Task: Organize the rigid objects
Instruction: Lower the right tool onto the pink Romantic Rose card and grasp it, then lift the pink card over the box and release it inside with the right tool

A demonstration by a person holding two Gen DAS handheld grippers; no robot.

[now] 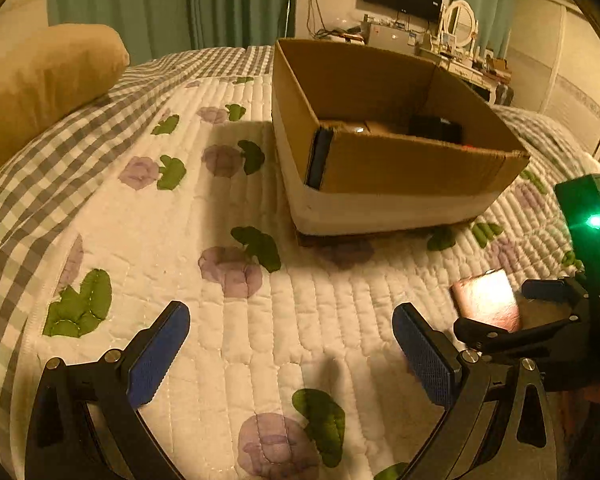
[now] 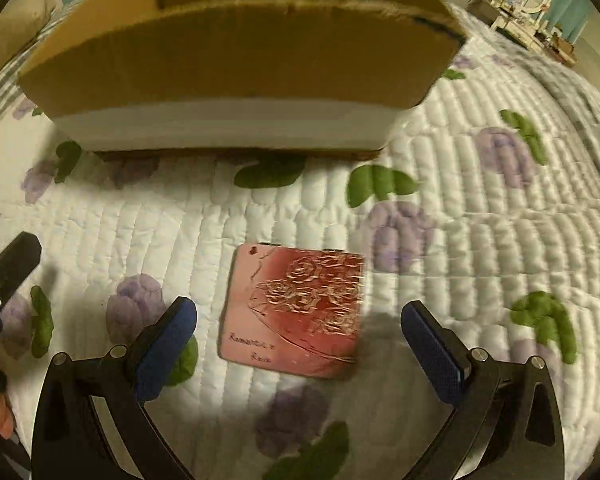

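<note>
Right tongs: my right tongs (image 2: 299,344) stand wide apart and grip nothing; the blue pads (image 2: 168,350) sit low over the quilt.
Pink box: a flat pink box (image 2: 296,312) with an embossed rose pattern and dark script lies on the bed quilt (image 2: 480,240), in the gap between my right fingers and slightly ahead of their tips. It touches neither pad. It sits closer to the left finger than to the right one, and its edges are turned a little off my line of sight.
Pink box from the left wrist: the same pink box (image 1: 486,300) shows at the far right, brightly lit, partly behind the frame of the other tool (image 1: 540,320). It is well to the right of my left tongs.
Left tongs: my left tongs (image 1: 290,344) are also spread wide, with only bare quilt between the fingers.
Cardboard box: an open cardboard box (image 2: 236,64) with a white band along its base rests on the quilt straight ahead of the pink box, apart from it. In the left wrist view the cardboard box (image 1: 400,168) holds dark items (image 1: 436,128) that I cannot make out.
Bed: a tan pillow (image 1: 44,84) lies at the far left, and green curtains (image 1: 172,0) hang behind.
</note>
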